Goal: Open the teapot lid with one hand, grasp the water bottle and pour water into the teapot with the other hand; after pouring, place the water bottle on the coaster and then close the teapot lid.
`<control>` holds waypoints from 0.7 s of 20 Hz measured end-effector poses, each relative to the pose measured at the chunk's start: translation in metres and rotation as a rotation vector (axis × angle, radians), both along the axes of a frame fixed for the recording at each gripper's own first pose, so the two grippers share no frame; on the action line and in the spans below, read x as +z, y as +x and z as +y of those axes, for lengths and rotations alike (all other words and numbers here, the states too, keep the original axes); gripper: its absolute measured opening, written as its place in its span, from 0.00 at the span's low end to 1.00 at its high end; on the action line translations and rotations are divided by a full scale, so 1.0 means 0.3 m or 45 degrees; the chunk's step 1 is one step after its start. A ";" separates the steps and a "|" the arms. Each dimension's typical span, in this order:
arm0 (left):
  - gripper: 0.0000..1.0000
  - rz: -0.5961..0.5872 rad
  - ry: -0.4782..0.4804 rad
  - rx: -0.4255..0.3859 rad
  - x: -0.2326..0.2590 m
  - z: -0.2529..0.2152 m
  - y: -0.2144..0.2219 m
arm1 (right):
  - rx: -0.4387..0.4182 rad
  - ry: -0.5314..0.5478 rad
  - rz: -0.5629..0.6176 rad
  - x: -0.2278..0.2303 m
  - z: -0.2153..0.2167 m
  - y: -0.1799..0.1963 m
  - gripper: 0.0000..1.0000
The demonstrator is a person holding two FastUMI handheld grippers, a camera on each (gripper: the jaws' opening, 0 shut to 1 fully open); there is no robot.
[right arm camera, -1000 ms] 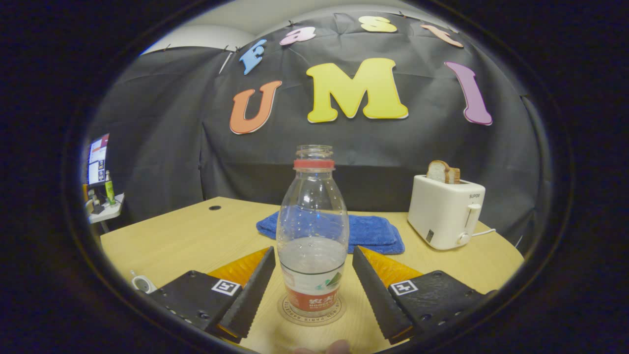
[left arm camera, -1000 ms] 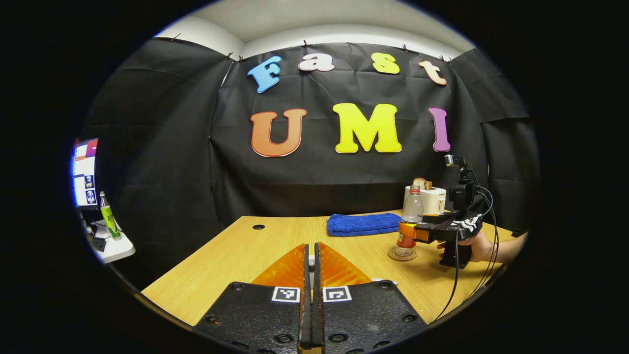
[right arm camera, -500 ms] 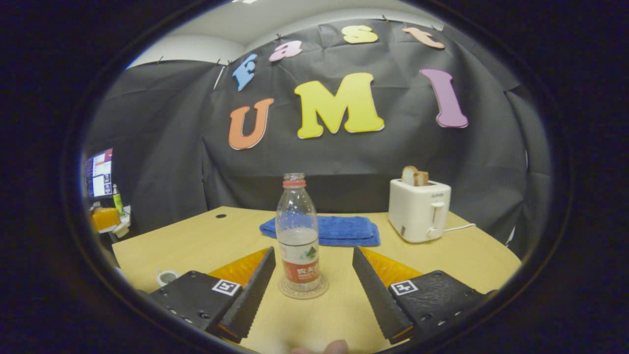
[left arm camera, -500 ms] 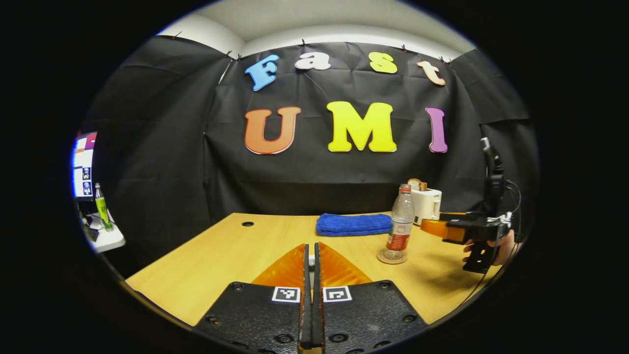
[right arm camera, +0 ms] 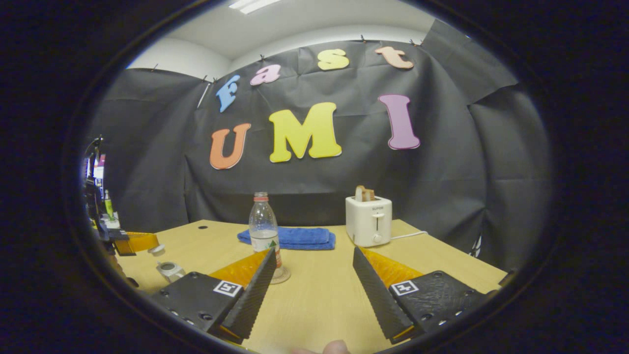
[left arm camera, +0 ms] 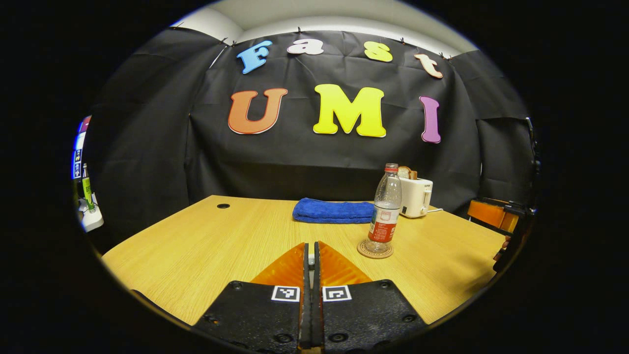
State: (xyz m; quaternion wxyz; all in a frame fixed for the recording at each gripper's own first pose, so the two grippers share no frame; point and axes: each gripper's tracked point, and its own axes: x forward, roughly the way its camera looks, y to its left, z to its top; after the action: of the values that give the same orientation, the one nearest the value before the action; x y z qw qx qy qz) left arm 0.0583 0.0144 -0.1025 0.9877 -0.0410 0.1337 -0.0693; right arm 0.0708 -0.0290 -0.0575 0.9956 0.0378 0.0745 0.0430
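**At the left fingertips: lid in the pinch, bottle parked, teapot waiting open**

Between the left gripper (left arm camera: 309,247) fingers, which stood pressed together, sat a pale sliver that I judged to be the teapot lid (right arm camera: 156,250). The right gripper (right arm camera: 313,252) fingers stood spread wide with nothing between them, clear of the water bottle (right arm camera: 264,225). The bottle stood upright on the coaster (left arm camera: 375,250), near the blue towel (left arm camera: 331,210) and toaster (right arm camera: 368,221). The teapot (right arm camera: 169,269) sat low on the table (left arm camera: 196,246), just beside the left gripper and apparently open-topped. Closing it well probably meant keeping the pinch firm, bringing the lid level above the opening, lowering it straight, and letting go only once it sat flush. The right gripper was best kept away from the bottle.
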 end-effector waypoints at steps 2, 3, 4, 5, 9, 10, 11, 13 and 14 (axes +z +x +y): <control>0.03 0.018 -0.006 0.007 -0.019 0.000 -0.004 | -0.014 0.010 0.015 -0.021 -0.018 0.000 0.94; 0.03 0.027 -0.012 0.007 -0.032 -0.003 -0.003 | -0.015 0.020 0.028 -0.031 -0.024 0.001 0.95; 0.03 0.036 -0.015 0.005 -0.041 -0.006 0.000 | -0.012 0.032 0.041 -0.043 -0.026 -0.001 0.95; 0.03 0.046 -0.014 0.009 -0.054 -0.008 0.000 | -0.008 0.039 0.049 -0.049 -0.024 -0.001 0.92; 0.03 0.061 -0.014 0.012 -0.072 -0.011 -0.002 | -0.002 0.033 0.060 -0.065 -0.023 -0.006 0.92; 0.03 0.068 -0.014 0.010 -0.080 -0.014 -0.003 | -0.002 0.033 0.061 -0.065 -0.024 -0.007 0.92; 0.03 0.069 -0.013 0.009 -0.082 -0.016 -0.005 | -0.002 0.034 0.061 -0.066 -0.025 -0.008 0.92; 0.03 0.069 -0.004 0.009 -0.081 -0.021 -0.009 | -0.002 0.037 0.065 -0.070 -0.024 -0.006 0.96; 0.03 0.066 0.001 0.010 -0.081 -0.021 -0.011 | 0.001 0.040 0.067 -0.072 -0.022 -0.007 0.92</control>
State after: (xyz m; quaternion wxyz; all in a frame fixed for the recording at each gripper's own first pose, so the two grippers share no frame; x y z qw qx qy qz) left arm 0.0550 0.0081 -0.1268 0.9842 -0.0430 0.1593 -0.0642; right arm 0.0687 -0.0357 -0.0791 0.9926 0.0544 0.0999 0.0435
